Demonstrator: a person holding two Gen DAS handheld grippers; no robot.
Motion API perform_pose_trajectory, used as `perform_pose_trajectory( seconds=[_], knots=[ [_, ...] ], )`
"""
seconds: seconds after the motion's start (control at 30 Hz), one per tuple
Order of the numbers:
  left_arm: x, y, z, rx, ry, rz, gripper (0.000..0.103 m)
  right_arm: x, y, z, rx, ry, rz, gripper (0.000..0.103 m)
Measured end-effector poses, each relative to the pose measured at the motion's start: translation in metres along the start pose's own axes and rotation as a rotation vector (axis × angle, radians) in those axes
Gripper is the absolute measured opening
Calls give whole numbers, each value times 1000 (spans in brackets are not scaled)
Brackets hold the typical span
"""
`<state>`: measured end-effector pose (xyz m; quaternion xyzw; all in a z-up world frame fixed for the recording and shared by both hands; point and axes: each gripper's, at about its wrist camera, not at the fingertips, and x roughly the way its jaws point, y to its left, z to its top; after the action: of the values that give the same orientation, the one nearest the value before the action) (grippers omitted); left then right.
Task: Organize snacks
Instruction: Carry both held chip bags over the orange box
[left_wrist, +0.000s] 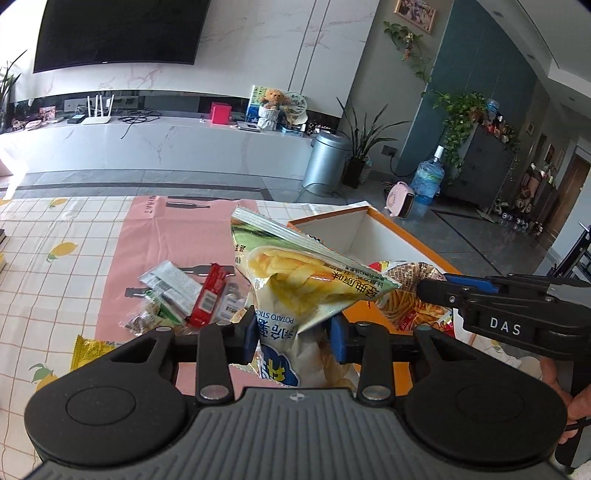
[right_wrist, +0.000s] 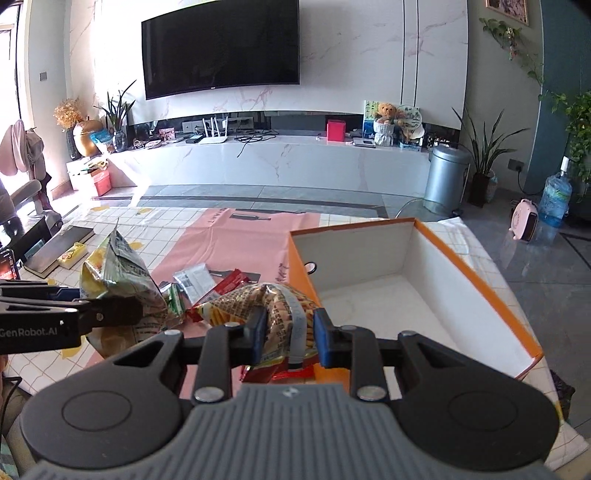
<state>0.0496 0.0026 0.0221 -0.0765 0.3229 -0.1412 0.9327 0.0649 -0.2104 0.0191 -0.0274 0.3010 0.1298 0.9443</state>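
My left gripper (left_wrist: 293, 330) is shut on a green and yellow potato stick bag (left_wrist: 295, 273) and holds it above the table, left of the box. It also shows in the right wrist view (right_wrist: 118, 280). My right gripper (right_wrist: 290, 338) is shut on a red and yellow fries snack bag (right_wrist: 258, 306), held at the near left corner of an open orange box (right_wrist: 476, 273) with a white, empty inside. That bag also shows in the left wrist view (left_wrist: 410, 295), as does the box (left_wrist: 402, 230). Several small snack packets (left_wrist: 181, 291) lie on the pink mat.
A yellow packet (left_wrist: 88, 350) lies at the table's near left. Books (right_wrist: 59, 251) sit at the far left of the table. The table wears a checked lemon cloth (left_wrist: 48, 243) with a pink mat (right_wrist: 236, 236). Beyond the table is floor.
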Motion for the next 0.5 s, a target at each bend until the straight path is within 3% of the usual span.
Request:
perform_pose_trajectory(
  seconds=[0.23,0.5],
  knots=[
    [24,-46,19,92,40,-86,42,-14,-43,14,-27,5,-86,24],
    [67,-88,35,177,152,-219,42,-1,-96,17,-72,118,-127,23]
  ],
)
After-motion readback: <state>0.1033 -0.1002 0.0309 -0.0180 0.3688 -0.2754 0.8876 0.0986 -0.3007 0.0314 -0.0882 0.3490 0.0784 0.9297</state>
